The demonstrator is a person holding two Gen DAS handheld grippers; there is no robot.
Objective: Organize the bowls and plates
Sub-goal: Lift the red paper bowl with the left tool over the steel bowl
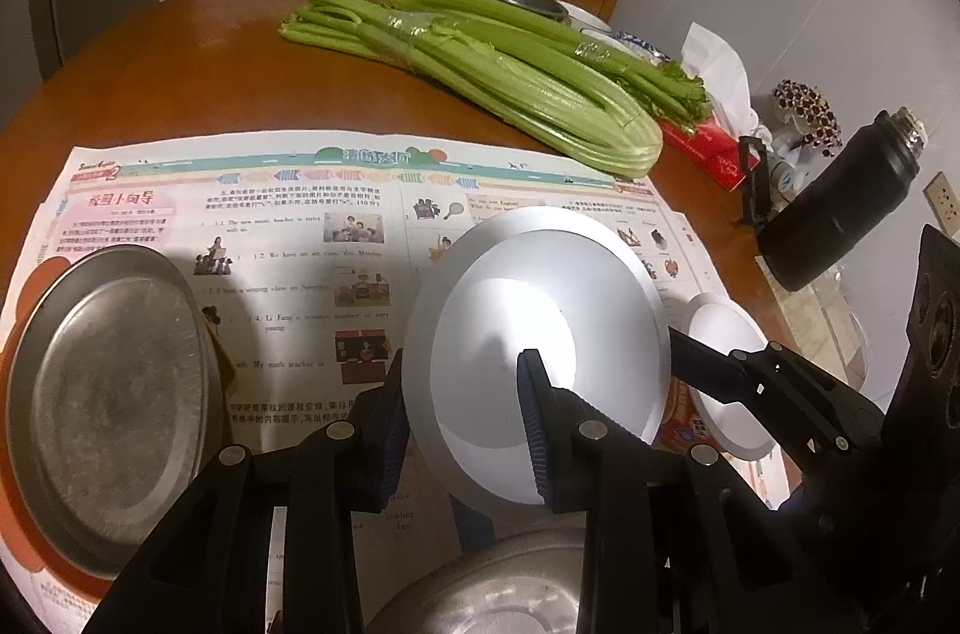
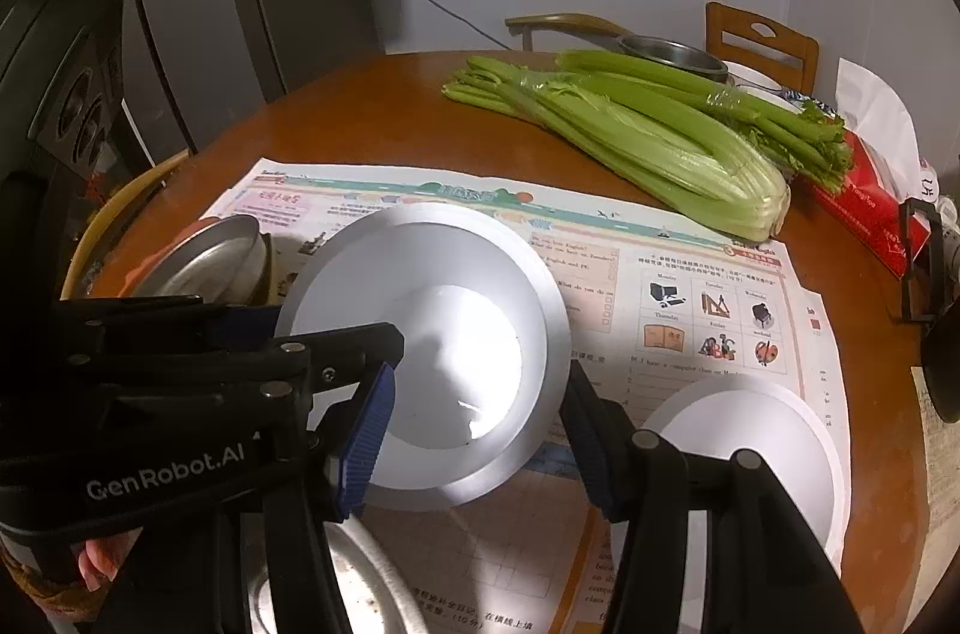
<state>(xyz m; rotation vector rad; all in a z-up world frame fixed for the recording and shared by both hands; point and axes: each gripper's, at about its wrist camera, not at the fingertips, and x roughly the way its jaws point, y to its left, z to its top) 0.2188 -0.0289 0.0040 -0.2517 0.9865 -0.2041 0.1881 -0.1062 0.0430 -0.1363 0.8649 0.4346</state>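
Observation:
A white deep plate [image 1: 540, 274] [image 2: 432, 250] hangs tilted over the printed paper, held from two sides. My left gripper [image 1: 462, 364] is shut on its near rim, one blue pad outside the wall and one inside. My right gripper [image 2: 480, 376] is shut on the opposite side, one pad in the hollow and the other finger outside the rim; in the left wrist view it [image 1: 684, 352] comes in from the right. A smaller white bowl [image 1: 726, 334] [image 2: 774, 448] sits on the paper to the right. A metal plate [image 1: 108, 394] [image 2: 210, 256] rests on an orange plate at the left.
A metal bowl [image 1: 492, 592] [image 2: 336, 592] lies just below the grippers at the near edge. Celery bunches [image 1: 480, 75] [image 2: 630, 135] lie across the far half of the round wooden table [image 1: 210, 63]. A red tissue box [image 1: 714, 147] and black flask [image 1: 840, 208] stand at the right.

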